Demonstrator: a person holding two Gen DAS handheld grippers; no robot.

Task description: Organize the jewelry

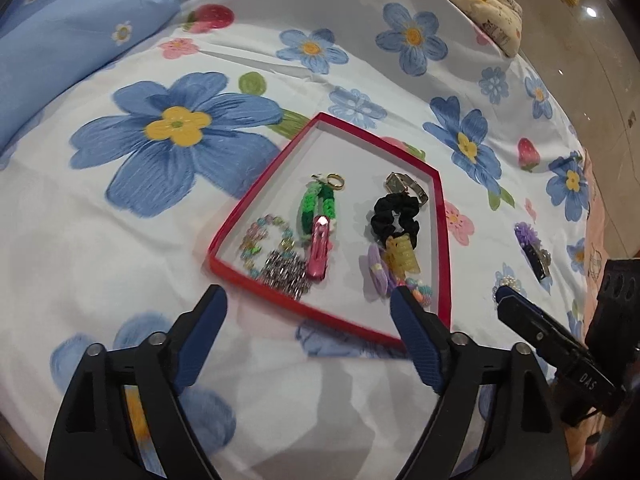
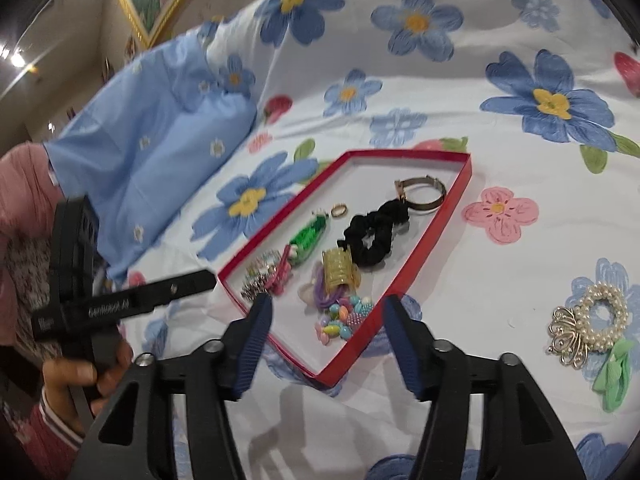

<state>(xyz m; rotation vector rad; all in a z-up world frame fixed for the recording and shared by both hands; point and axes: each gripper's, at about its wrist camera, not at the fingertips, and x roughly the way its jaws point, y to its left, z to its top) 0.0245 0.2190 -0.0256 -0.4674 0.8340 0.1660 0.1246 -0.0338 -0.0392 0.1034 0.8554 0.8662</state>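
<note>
Outside the red tray [image 2: 460, 184], both hand-held grippers' jaws empty and apart, the pearl scrunchie [image 2: 600, 316] looks light, soft, best pinched across its beaded ring.

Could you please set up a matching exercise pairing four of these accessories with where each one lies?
Things:
1. scrunchie
2. pearl band
3. gold ring
4. purple flower clip

Places:
A. on the sheet, outside the tray, seen only in the left wrist view
B. in the tray, by the top end of the green woven piece
C. in the tray, next to the watch
D. on the sheet, outside the tray, beside a green bow

Pairs: 1-C, 2-D, 3-B, 4-A
</note>
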